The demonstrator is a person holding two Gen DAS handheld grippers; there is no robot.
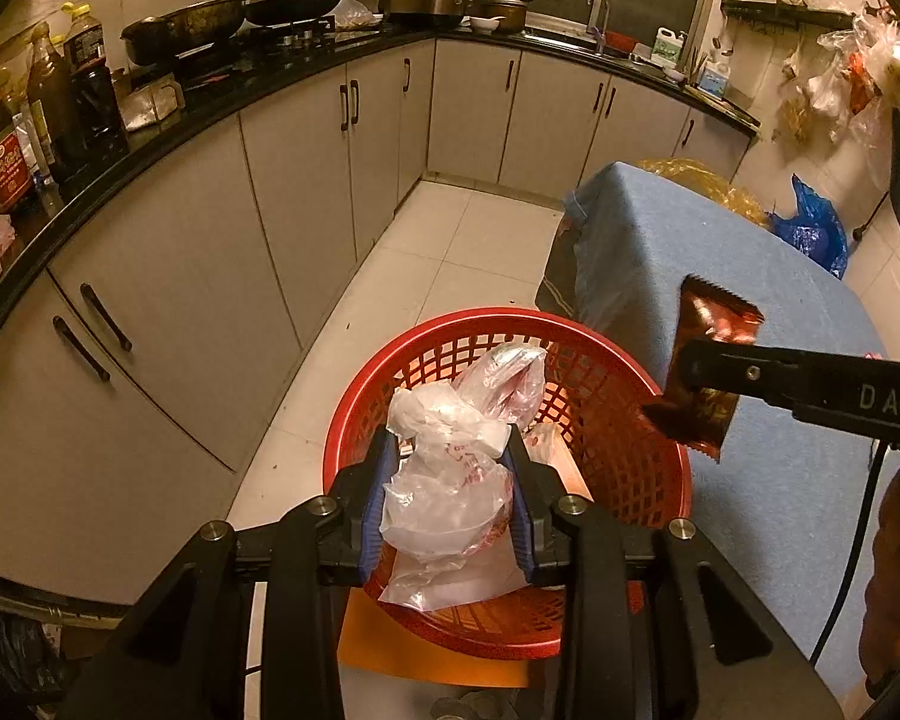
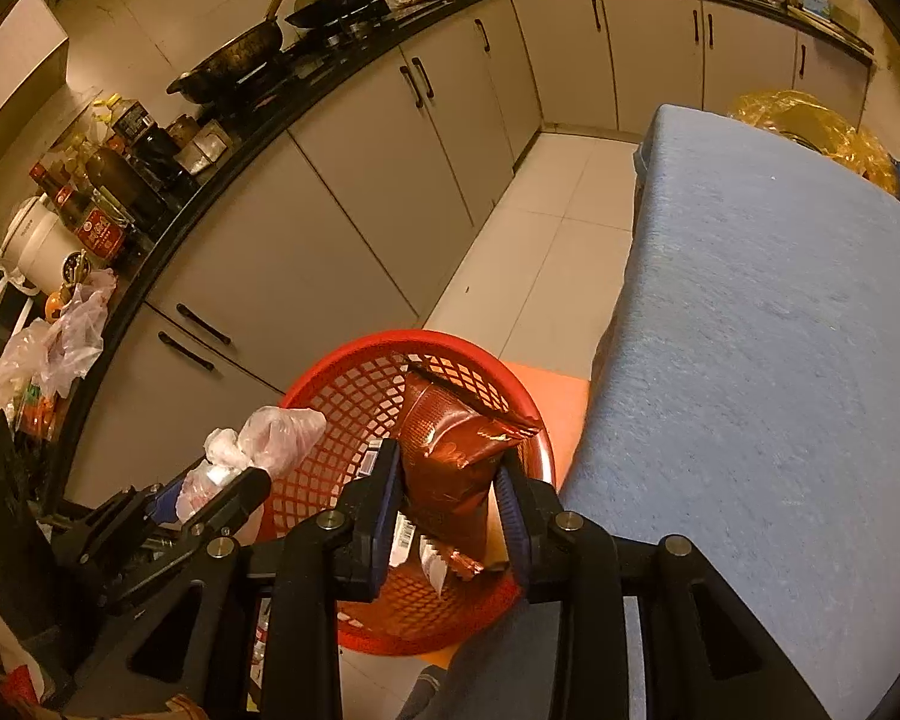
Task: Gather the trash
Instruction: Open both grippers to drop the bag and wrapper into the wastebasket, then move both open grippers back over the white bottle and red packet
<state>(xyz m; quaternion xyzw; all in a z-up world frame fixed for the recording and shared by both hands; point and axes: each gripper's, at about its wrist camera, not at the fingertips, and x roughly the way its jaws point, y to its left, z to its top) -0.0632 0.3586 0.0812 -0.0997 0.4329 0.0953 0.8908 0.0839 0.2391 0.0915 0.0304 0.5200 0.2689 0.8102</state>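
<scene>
A red mesh basket [image 1: 630, 480] stands on the floor beside a blue-covered table; it also shows in the right wrist view [image 2: 354, 408]. My left gripper [image 1: 450, 462] is shut on a crumpled clear plastic bag [image 1: 450, 480] and holds it over the basket. My right gripper [image 2: 450, 480] is shut on a dark red snack wrapper [image 2: 450, 450], also above the basket. In the left wrist view the right gripper [image 1: 708, 384] reaches in from the right with the wrapper [image 1: 714, 324]. In the right wrist view the left gripper and its bag [image 2: 258, 438] are at the left.
A blue cloth-covered table [image 2: 780, 360] lies to the right of the basket. Grey cabinets [image 1: 270, 180] under a black counter with woks, pots and bottles curve along the left and back. An orange mat [image 1: 426, 660] lies under the basket. Yellow and blue bags [image 1: 810, 228] sit beyond the table.
</scene>
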